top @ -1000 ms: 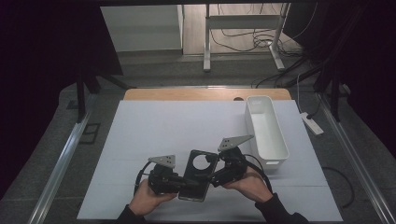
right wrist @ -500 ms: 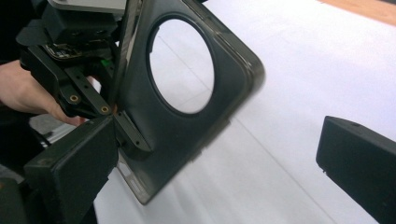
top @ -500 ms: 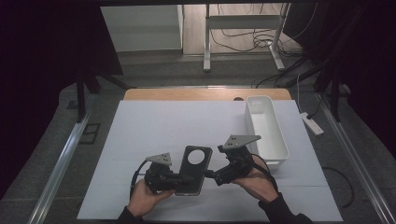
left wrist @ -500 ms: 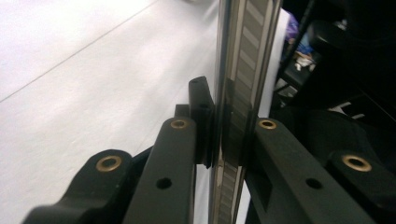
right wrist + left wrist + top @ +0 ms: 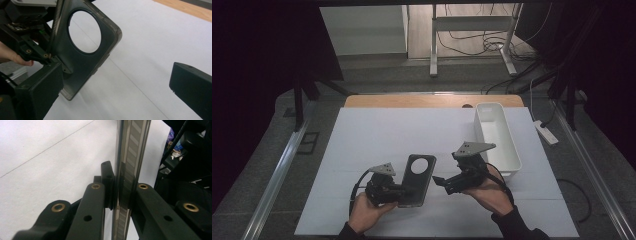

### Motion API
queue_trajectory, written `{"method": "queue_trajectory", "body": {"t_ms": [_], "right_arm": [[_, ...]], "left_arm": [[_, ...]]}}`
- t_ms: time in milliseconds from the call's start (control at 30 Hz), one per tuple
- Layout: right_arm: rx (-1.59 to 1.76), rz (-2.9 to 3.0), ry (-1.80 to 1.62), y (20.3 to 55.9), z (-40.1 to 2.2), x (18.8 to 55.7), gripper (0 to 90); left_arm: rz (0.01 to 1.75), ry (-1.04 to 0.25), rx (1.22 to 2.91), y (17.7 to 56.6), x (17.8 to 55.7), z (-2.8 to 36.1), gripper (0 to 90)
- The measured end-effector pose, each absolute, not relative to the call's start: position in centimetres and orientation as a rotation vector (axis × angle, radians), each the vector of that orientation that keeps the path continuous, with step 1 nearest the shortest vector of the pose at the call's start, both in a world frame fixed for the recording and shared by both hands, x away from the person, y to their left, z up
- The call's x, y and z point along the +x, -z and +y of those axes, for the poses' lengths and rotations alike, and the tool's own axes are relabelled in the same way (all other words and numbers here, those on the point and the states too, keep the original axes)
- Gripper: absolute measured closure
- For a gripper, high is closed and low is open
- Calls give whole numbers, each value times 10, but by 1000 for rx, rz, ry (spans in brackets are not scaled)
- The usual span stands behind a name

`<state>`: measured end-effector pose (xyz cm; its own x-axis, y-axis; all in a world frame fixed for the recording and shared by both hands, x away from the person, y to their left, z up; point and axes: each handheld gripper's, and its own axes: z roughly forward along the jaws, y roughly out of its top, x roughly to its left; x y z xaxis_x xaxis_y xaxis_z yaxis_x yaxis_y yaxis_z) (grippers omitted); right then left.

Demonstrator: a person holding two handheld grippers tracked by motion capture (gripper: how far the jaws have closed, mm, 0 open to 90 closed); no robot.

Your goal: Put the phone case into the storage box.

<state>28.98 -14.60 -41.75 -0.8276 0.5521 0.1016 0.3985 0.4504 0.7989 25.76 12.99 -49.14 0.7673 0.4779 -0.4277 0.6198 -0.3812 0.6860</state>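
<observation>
One thing is in play: a dark phone case (image 5: 417, 180), thin shell w/ a big round camera cut-out, sitting near the front of the white desk (image 5: 377, 135), well left of the white bin (image 5: 497, 137) and tilted up off the surface, though whether its lower edge touches the desk can't be told. Judging by the thin wall and see-through smoky edge in the left gripper view (image 5: 128, 170), it's prob. very light, somewhat flexible plastic, smooth and a bit slippery, not fragile but it could bow or twist if squeezed near the hole. Best hold looks like a solid side rim or the plain lower panel, away from the cut-out. Left gripper (image 5: 399, 192) is clamped nearly closed on the case's left edge, pads pressing either face. Right gripper (image 5: 439, 182) sits betw. case and bin, jaws just opened to full spread, nothing betw. them; in the right gripper view (image 5: 115, 85) the case (image 5: 82, 42) is off to one side near one jaw, not pinched. Hard to make out: the case's far end in the left gripper view, cut off by the frame, and the inner face, in shadow.
</observation>
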Motion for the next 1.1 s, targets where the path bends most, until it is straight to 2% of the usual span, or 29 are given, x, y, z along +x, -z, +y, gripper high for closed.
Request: {"method": "queue_trajectory", "body": {"t_ms": [167,367,533,567,700,933,1100], "right_arm": [[858,2493,-1295,416,-145,289,0],[861,2458,-1267,413,-146,288,100],[855,2436,-1275,410,-147,286,287],[855,2436,-1275,410,-147,286,287],[831,2425,-1287,409,-147,284,420],[809,2430,-1289,408,-146,282,593],[792,2426,-1294,408,-145,281,686]], "left_arm": [[816,199,2064,491,256,126,848],[809,209,2071,491,255,123,848],[809,214,2075,491,254,121,847],[809,214,2075,491,254,121,848],[809,214,2080,490,254,119,848],[810,215,2083,490,253,116,848],[805,216,2081,490,253,114,848]]}}
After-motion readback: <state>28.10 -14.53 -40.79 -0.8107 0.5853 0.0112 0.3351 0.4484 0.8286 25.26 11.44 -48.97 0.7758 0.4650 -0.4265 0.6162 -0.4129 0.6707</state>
